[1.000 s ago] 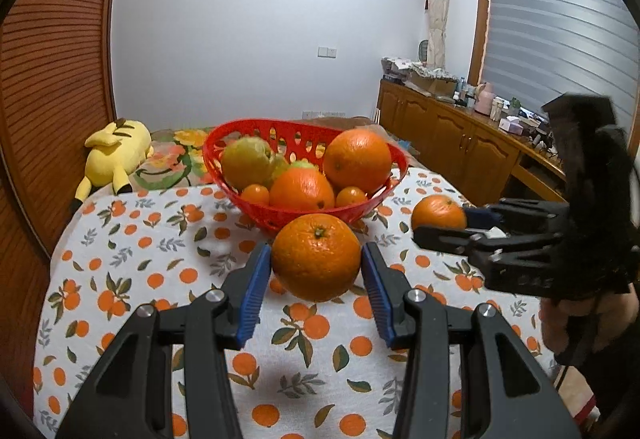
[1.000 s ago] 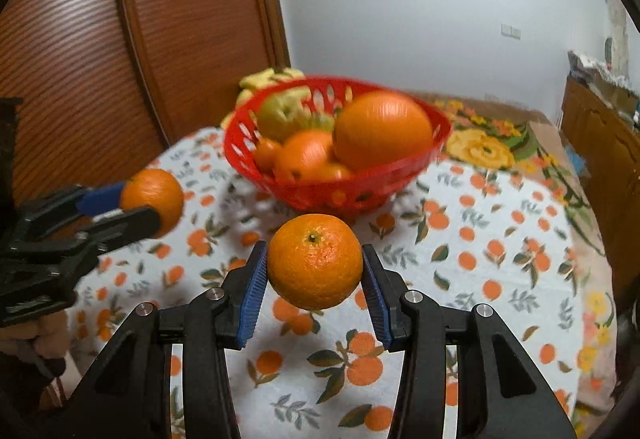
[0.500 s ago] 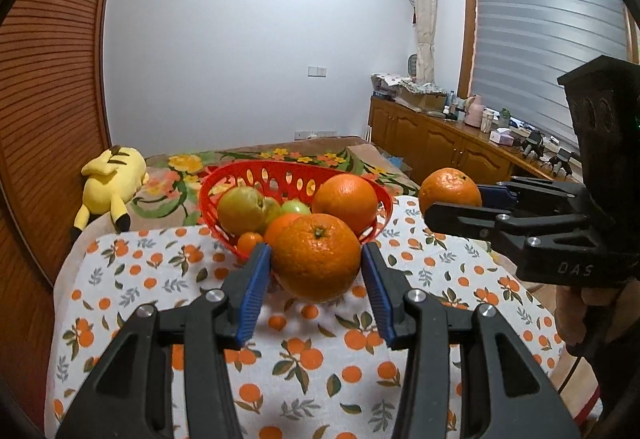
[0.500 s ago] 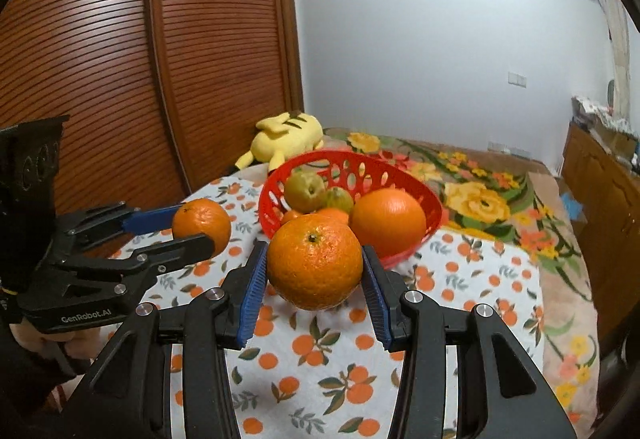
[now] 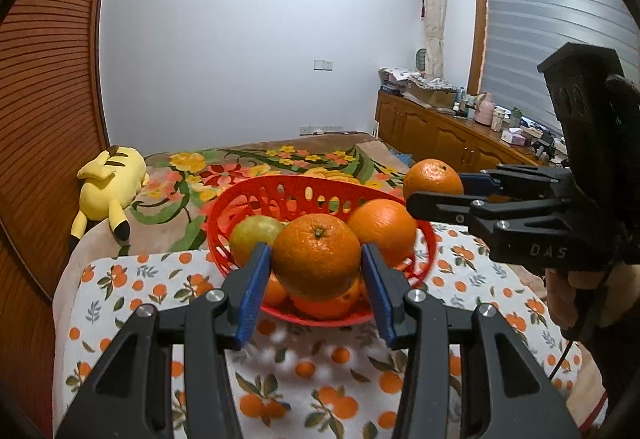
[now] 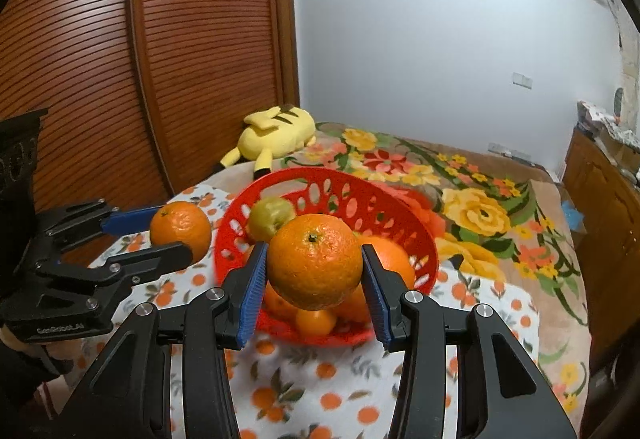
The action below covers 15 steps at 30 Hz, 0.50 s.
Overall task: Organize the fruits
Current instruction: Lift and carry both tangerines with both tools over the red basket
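Note:
My left gripper is shut on an orange, held above the near rim of the red basket. My right gripper is shut on another orange, also above the basket. The basket holds a large orange, a green-yellow fruit and smaller oranges. The right gripper with its orange shows at the right of the left wrist view. The left gripper with its orange shows at the left of the right wrist view.
The basket stands on a cloth printed with oranges on a floral blanket. A yellow plush toy lies behind at the left. A wooden slatted door is at the left, and wooden cabinets at the right.
Both grippers have risen and moved forward with their oranges, from above the cloth in front of the basket to above the basket itself.

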{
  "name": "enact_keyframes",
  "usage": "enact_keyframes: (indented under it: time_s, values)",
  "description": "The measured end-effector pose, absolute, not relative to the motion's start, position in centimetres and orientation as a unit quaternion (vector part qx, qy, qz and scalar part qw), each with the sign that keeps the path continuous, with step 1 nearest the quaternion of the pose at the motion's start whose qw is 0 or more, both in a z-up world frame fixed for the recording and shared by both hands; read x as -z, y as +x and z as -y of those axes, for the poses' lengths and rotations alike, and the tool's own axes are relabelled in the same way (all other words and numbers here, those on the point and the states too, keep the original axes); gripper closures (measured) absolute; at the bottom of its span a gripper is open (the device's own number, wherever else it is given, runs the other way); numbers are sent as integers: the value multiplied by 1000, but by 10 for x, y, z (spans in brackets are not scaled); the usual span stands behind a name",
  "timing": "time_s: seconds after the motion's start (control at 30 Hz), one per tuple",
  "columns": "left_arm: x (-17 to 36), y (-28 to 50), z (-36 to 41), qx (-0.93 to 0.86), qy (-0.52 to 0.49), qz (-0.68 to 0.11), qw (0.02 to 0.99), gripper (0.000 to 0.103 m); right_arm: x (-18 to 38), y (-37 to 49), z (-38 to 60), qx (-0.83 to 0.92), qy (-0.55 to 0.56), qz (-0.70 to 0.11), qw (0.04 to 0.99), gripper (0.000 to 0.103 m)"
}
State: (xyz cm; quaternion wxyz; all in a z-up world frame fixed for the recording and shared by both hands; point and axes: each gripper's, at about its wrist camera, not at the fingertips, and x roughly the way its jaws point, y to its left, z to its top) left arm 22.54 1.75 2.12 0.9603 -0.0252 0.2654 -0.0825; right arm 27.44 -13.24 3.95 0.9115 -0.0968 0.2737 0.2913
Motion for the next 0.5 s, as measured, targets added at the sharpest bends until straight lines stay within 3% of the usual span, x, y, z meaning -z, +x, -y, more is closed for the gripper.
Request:
enact_keyframes:
  time_s: [0.5]
  values:
    - [-8,294,-39,68,-25,-296,953,58,-23,351,117,-307,-112,-303,895,57]
